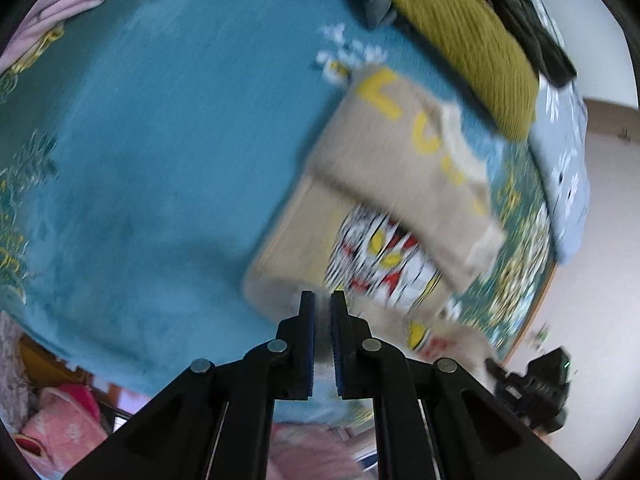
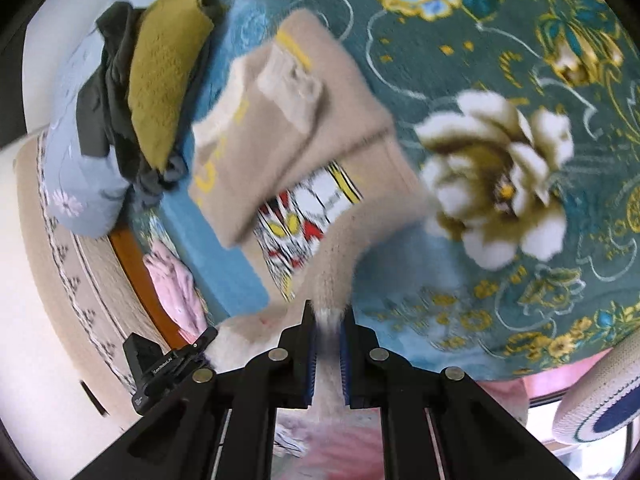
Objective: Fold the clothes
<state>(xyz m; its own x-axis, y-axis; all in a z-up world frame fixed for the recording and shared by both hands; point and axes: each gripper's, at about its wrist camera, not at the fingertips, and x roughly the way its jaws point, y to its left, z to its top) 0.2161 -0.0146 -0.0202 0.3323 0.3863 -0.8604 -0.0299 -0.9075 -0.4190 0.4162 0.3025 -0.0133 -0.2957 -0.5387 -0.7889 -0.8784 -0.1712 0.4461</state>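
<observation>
Two grippers, both clamped on one garment. Left gripper (image 1: 323, 300): jaws drawn narrow, pale fabric pinched between the blue pads. Right gripper (image 2: 327, 312): likewise narrow, gripping a beige strip that runs up from the jaws to the main body of cloth.

One beige sweatshirt (image 2: 288, 128), partly folded, lying toward the near edge of a teal bed cover (image 1: 160, 160); upper half with sleeve doubled over the chest, yellow lettering along the fold, a red, white and yellow cartoon print (image 1: 380, 256) showing below it. Near hem lifted off the cover, taut between both tools.

Step judged in hand: bottom edge raised for the final fold over the print. Next move calls for carrying both corners level and together toward the far fold, then lowering flat before release; uneven travel likely to skew the edge.

Materials: sweatshirt soft, fleecy, thick; bed cover plush, flower-patterned in white and gold. Also present: mustard ribbed knit (image 1: 468, 40), dark garments (image 2: 104, 112), pale blue floral pillow (image 2: 68, 160), pink cloth (image 2: 176, 288) beside the bed.
</observation>
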